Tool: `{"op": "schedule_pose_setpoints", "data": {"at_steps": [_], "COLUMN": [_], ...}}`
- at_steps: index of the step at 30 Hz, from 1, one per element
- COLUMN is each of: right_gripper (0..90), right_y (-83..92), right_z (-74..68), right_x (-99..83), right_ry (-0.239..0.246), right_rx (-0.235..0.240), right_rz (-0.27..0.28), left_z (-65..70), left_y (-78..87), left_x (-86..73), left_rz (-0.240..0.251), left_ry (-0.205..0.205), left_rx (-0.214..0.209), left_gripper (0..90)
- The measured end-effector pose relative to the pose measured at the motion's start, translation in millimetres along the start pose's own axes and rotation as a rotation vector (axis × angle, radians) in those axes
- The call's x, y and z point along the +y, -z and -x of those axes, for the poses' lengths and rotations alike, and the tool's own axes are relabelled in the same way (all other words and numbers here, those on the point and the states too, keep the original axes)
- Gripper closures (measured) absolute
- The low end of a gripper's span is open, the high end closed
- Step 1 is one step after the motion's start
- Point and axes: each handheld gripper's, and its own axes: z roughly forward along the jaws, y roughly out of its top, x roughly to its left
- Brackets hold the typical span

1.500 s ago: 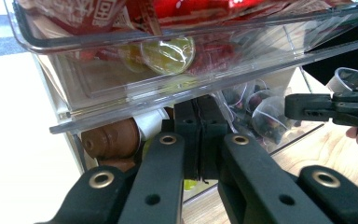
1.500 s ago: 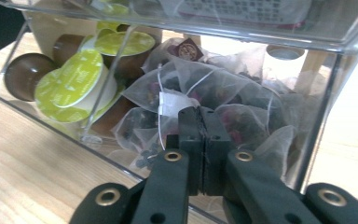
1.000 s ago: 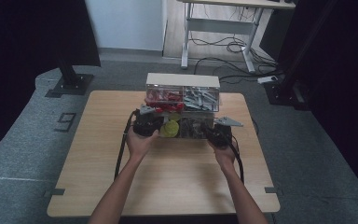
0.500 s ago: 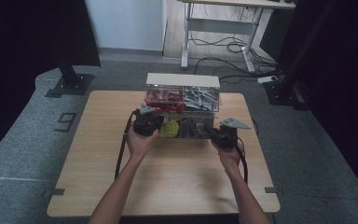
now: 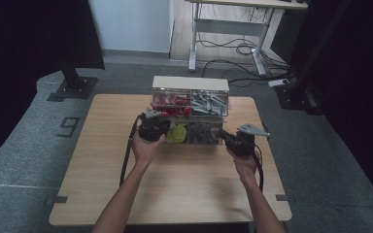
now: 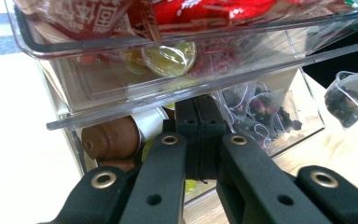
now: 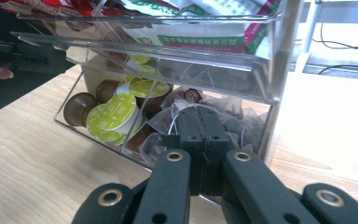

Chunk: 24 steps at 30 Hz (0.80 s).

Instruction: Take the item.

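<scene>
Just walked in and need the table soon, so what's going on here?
A person at the wooden table works on a clear plastic drawer organizer with a handheld claw in each hand. The left claw, shut, is at the open lower drawer, which holds brown coffee capsules and tea bags. The right claw, also shut, hangs near the drawer's tea-bag end. A tea bag hangs in front of it. The upper drawer holds sachets.

So we've got this clear two-tier organizer box (image 5: 190, 109) upright near the table's far edge. Up top: red packets (image 5: 167, 104) left, grey-green sachets (image 5: 209, 102) right. Bottom drawer tilted open, with lime-lidded brown capsules (image 7: 114, 114) and mesh tea bags (image 7: 186, 116).
</scene>
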Motion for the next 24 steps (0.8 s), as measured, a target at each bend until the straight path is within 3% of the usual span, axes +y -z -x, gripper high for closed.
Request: {"op": "schedule_pose_setpoints", "data": {"at_steps": [24], "right_gripper": [89.6], "right_y": [29.9], "right_z": [27.6], "right_x": [4.2], "right_ry": [-0.018], "right_rx": [-0.074], "right_rz": [0.033], "left_z": [0.1], "left_y": [1.8], "left_x": [0.1], "left_rz": [0.002], "left_ry": [0.001], "left_rx": [0.003], "left_gripper": [89.8]}}
